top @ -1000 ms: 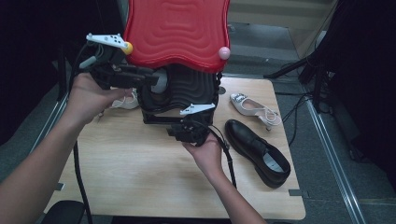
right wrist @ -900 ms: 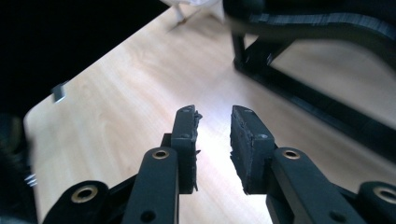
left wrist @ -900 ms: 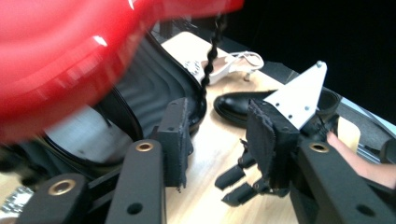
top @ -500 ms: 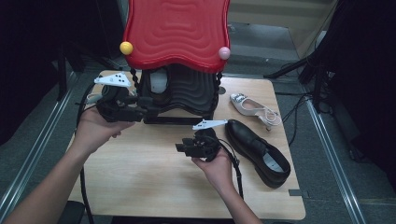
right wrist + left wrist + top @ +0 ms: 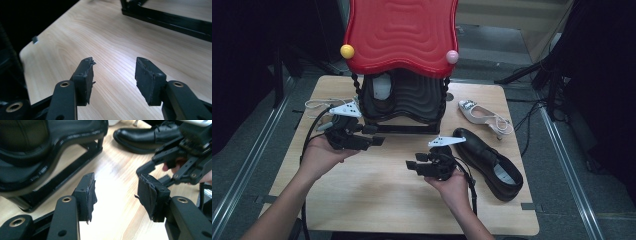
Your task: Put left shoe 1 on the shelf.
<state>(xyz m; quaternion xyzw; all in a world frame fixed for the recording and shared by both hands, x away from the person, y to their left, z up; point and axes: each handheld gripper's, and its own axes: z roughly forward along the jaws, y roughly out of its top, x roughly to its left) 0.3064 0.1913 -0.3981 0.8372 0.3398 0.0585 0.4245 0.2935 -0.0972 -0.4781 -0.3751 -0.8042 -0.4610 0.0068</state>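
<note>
A shoe rack (image 5: 404, 102) with a red wavy top and black wavy shelves stands at the table's back; a white shoe (image 5: 382, 87) rests inside it. My left gripper (image 5: 379, 141) hovers low at the rack's front left, pointing right. Its jaws have just been opening and stand open with nothing between them (image 5: 116, 192). My right gripper (image 5: 409, 165) is in front of the rack, pointing left. Its jaws have also just been opening and hold nothing over bare wood (image 5: 115, 72). A black dress shoe (image 5: 489, 162) lies just right of it.
A white heeled sandal (image 5: 484, 115) lies at the back right, another pale sandal (image 5: 318, 105) left of the rack. The rack's black base bar (image 5: 175, 22) runs ahead of the right gripper. The wooden table (image 5: 372, 200) has dark floor around it.
My left gripper came down from the rack's upper left to just above the table, jaws wider. My right gripper pulled back from the rack's base toward the person and spread its jaws.
</note>
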